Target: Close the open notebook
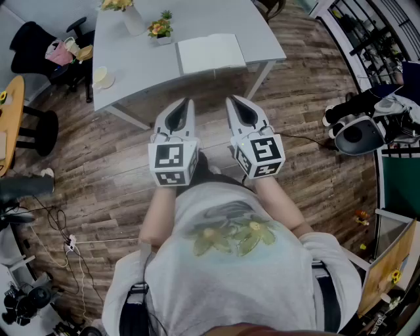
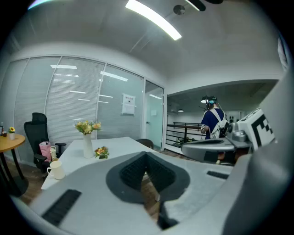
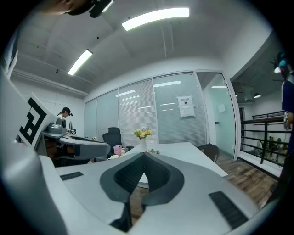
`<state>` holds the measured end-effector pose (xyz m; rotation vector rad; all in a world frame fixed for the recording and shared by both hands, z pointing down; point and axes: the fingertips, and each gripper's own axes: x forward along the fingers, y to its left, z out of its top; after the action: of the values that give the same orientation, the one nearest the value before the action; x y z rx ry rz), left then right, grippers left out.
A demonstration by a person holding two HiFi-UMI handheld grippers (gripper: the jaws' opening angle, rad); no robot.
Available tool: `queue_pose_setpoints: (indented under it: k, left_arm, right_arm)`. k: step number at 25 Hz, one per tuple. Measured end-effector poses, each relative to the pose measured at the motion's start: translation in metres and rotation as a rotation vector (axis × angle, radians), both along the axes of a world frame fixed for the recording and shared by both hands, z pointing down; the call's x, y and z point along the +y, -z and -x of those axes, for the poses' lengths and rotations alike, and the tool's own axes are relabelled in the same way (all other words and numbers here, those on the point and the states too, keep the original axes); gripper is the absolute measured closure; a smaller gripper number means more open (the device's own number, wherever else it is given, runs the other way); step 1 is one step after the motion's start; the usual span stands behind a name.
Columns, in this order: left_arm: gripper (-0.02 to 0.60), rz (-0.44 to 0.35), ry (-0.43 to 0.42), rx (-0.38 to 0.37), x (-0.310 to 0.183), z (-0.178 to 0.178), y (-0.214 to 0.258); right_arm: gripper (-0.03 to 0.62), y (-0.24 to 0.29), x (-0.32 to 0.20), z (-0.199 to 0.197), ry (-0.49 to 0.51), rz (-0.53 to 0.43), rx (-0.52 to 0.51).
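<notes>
The open notebook [image 1: 210, 52] lies flat with its white pages up near the front right of the grey table [image 1: 144, 62]. Both grippers hover side by side over the wooden floor, short of the table's front edge, and point toward it. My left gripper [image 1: 189, 101] is shut with nothing between its jaws; in the left gripper view its tips [image 2: 146, 154] meet. My right gripper [image 1: 230, 99] is shut and empty as well, its tips [image 3: 144, 154] closed together. In both gripper views the jaws hide the notebook.
On the table stand a white vase of flowers [image 1: 132, 18], a small flower pot [image 1: 160, 28] and a white mug [image 1: 102, 77]. A black chair [image 1: 41, 47] and a round yellow table [image 1: 10, 117] are at the left. Camera gear [image 1: 359, 130] sits at the right.
</notes>
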<state>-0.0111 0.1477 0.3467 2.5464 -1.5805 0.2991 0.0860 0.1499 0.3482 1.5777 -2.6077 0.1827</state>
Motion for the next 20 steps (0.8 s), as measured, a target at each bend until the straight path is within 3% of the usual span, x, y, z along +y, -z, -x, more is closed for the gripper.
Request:
queue_pose_setpoints:
  k: [20]
  left_arm:
    - [0.578, 0.050, -0.044, -0.060, -0.036, -0.015, -0.017]
  right_arm:
    - [0.576, -0.011, -0.047, -0.007, 0.021, 0.049, -0.039]
